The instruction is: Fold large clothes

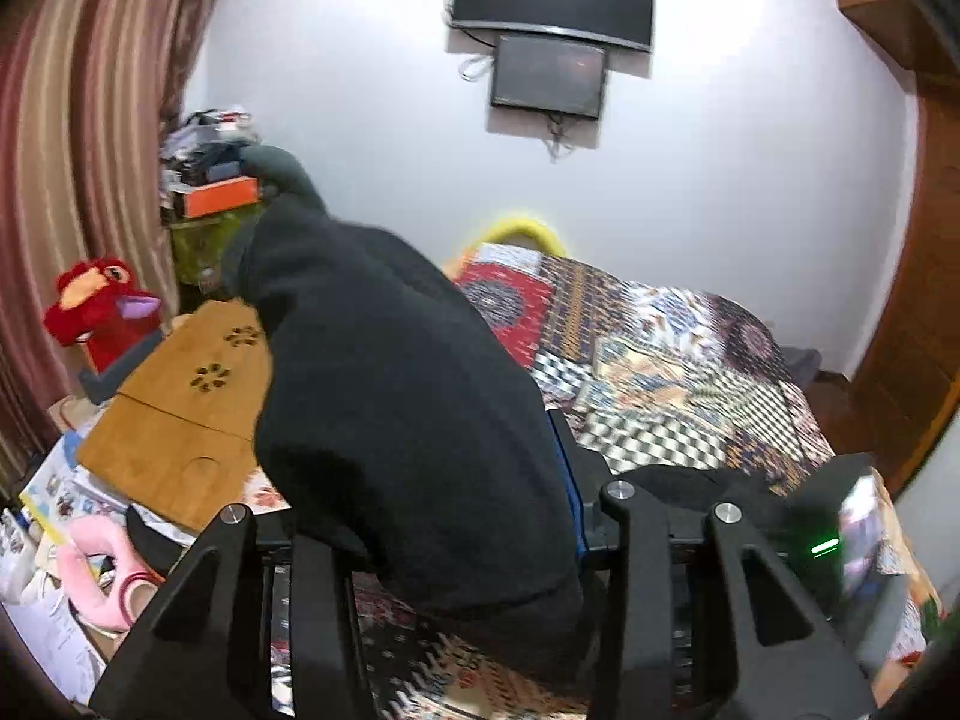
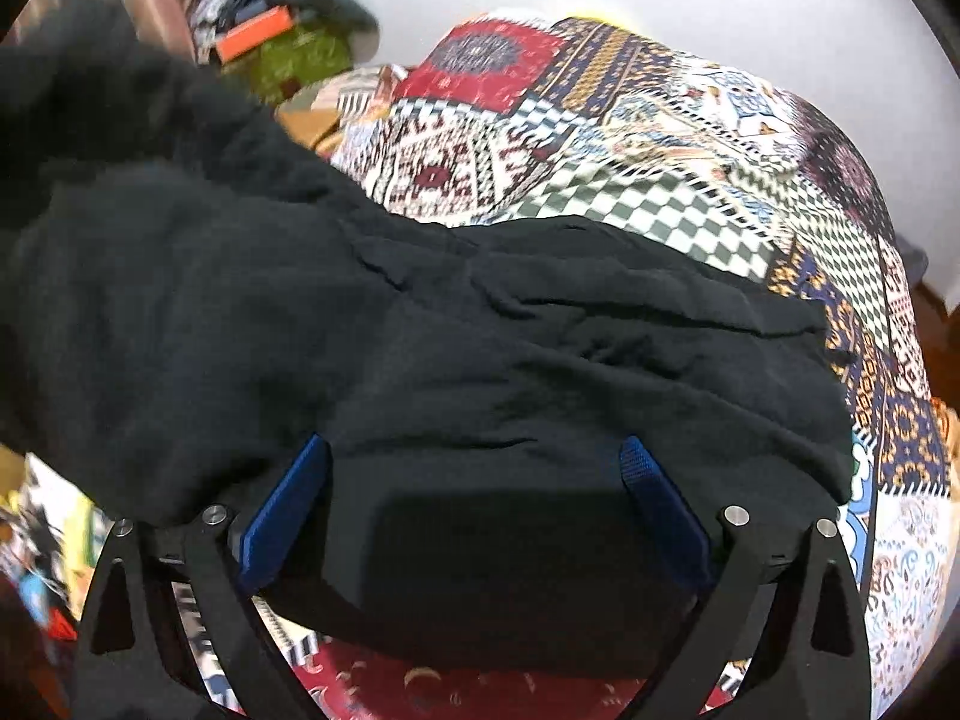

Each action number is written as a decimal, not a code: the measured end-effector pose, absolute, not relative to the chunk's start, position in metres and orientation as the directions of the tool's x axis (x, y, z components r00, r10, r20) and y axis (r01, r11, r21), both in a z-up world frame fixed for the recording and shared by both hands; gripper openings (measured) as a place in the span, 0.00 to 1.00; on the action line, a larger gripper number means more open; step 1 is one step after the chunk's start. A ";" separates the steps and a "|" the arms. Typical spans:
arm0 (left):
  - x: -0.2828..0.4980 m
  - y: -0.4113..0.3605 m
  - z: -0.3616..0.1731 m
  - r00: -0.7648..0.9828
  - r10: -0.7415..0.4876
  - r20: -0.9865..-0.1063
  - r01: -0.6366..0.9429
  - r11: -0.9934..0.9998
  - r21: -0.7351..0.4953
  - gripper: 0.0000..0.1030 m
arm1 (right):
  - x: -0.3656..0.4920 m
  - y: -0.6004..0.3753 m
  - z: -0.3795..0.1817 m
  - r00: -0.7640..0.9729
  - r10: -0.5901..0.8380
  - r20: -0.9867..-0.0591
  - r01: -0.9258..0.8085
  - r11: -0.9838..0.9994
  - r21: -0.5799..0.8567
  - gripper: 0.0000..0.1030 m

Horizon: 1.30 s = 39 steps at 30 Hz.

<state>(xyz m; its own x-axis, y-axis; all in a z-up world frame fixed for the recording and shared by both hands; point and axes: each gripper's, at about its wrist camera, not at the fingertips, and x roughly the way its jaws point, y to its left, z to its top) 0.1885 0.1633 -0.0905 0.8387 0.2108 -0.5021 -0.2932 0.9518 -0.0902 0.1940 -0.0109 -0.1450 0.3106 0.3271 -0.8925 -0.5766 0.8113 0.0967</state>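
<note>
A large black garment [image 2: 540, 348] lies spread and wrinkled across the near part of the patchwork bedspread [image 2: 600, 138]. My right gripper [image 2: 474, 447] hangs just above it, pointing steeply down, with its blue pads [image 2: 660, 504] wide apart and nothing pressed between them. In the left wrist view a thick bunch of the same black garment [image 1: 384, 372] rises out of my left gripper [image 1: 438, 480] and covers most of its fingers. Only one blue pad [image 1: 570, 492] shows at the fabric's right edge. The left jaws are closed on that bunch, which is lifted off the bed.
A wooden lap tray [image 1: 180, 396] and a red plush toy [image 1: 102, 306] sit left of the bed, with clutter and an orange box [image 1: 219, 195] behind. Two dark screens [image 1: 552, 30] hang on the white wall. Wooden furniture [image 1: 912, 300] stands at the right.
</note>
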 end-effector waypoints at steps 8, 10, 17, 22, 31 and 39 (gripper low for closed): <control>0.209 0.114 -0.078 0.861 0.126 -0.493 -0.181 0.981 -0.064 0.38 | 0.207 -0.059 -0.121 0.182 0.463 -0.868 -0.560 0.774 0.295 0.94; 0.215 0.101 -0.073 0.860 0.095 -0.501 -0.145 0.988 -0.062 0.38 | 0.208 -0.090 -0.108 0.208 0.499 -0.841 -0.486 0.799 0.354 0.94; 0.232 0.038 -0.071 0.854 0.017 -0.520 -0.019 1.000 0.001 0.38 | 0.211 -0.194 -0.093 0.348 0.403 -0.847 -0.284 0.906 0.314 0.94; 0.251 -0.011 -0.097 0.799 -0.075 -0.597 0.088 0.996 -0.006 0.38 | 0.204 -0.249 -0.091 0.375 0.370 -0.850 -0.185 0.928 0.323 0.94; 0.272 -0.060 -0.177 0.577 -0.118 -0.808 0.234 0.972 0.025 0.56 | 0.191 -0.290 -0.087 0.396 0.329 -0.857 -0.101 0.943 0.316 0.94; 0.258 -0.060 -0.162 0.537 -0.199 -0.820 0.255 0.965 -0.067 0.68 | 0.189 -0.295 -0.073 0.428 0.338 -0.838 -0.095 0.939 0.330 0.94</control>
<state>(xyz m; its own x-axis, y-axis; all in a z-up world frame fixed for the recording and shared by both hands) 0.2579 -0.0604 -0.1622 0.5375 -0.1988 -0.8195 0.2546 0.9647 -0.0670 0.1889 -0.2950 -0.0730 0.4282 0.3380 -0.8381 -0.0951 0.9391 0.3301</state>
